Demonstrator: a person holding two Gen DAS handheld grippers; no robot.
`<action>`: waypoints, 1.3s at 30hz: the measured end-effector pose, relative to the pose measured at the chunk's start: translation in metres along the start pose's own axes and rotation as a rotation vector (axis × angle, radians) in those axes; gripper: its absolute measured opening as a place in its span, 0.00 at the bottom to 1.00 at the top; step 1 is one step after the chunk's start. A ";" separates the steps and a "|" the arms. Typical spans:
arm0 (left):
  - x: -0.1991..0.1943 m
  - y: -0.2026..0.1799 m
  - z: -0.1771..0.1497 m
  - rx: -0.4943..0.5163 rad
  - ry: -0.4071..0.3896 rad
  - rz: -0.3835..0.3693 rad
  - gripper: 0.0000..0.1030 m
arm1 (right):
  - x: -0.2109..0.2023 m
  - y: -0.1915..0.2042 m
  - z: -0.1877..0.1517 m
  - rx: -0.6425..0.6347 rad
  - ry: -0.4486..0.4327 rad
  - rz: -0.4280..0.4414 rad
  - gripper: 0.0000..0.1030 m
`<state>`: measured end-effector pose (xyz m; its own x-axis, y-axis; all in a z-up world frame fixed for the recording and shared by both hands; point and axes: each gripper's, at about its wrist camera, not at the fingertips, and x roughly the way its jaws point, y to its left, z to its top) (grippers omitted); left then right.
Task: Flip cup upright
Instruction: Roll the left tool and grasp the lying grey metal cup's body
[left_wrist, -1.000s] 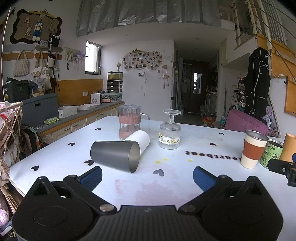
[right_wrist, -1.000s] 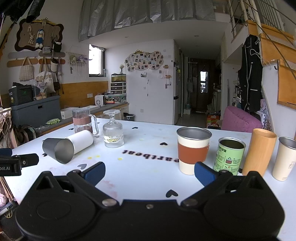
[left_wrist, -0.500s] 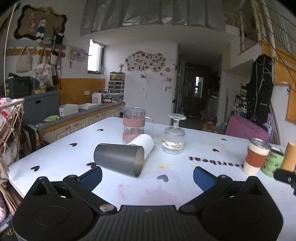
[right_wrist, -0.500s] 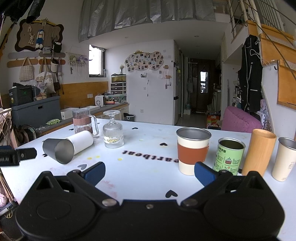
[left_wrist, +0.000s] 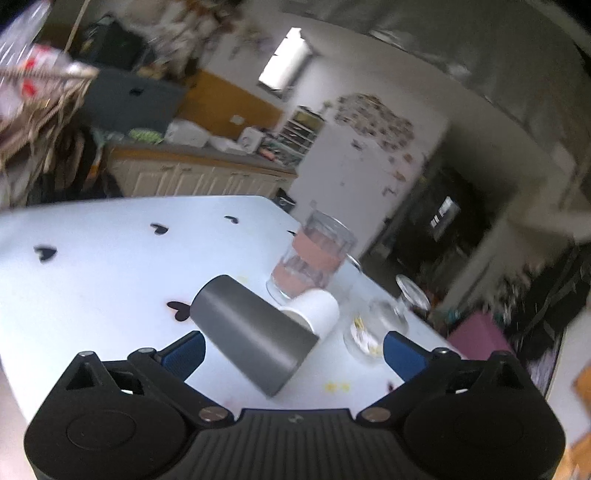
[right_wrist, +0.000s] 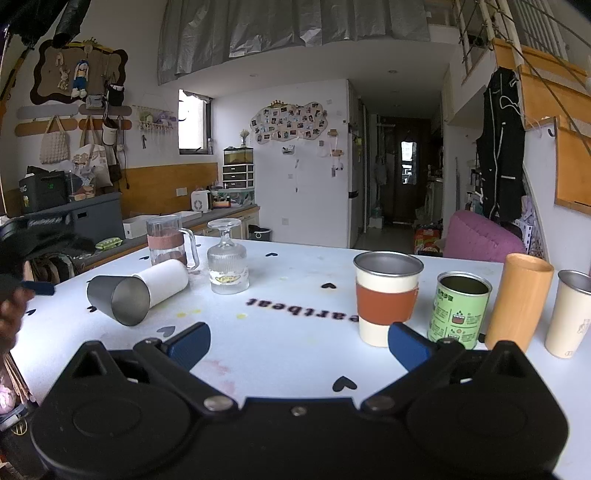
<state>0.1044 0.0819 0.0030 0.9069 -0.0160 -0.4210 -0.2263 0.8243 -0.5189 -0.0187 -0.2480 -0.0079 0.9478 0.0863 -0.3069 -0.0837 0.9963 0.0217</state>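
A dark grey metal cup lies on its side on the white table, its mouth toward the front right; it also shows in the right wrist view. A white cup lies on its side behind it, touching it. My left gripper is open, rolled to one side, and the grey cup lies between its blue fingertips, close in front. My right gripper is open and empty over the table's front, far right of the grey cup.
A glass mug with a pink band and an upside-down stemmed glass stand behind the lying cups. On the right stand a cup with an orange sleeve, a green can, a wooden tumbler and a cream cup.
My left gripper has swung left and forward toward the grey cup and rolled; its view is now tilted and blurred. The right gripper and the cups have not moved.
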 end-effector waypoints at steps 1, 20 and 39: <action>0.007 0.002 0.002 -0.042 0.001 0.003 0.95 | 0.000 0.000 -0.001 0.002 0.000 -0.001 1.00; 0.081 0.053 -0.014 -0.639 0.124 0.019 0.79 | 0.004 -0.005 -0.005 0.019 0.005 -0.004 1.00; 0.032 0.044 -0.045 -0.448 0.371 -0.141 0.71 | 0.003 -0.009 -0.009 0.029 -0.002 -0.013 1.00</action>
<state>0.1075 0.0926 -0.0667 0.7730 -0.3709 -0.5147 -0.3136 0.4818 -0.8182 -0.0180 -0.2569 -0.0171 0.9494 0.0734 -0.3055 -0.0625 0.9970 0.0455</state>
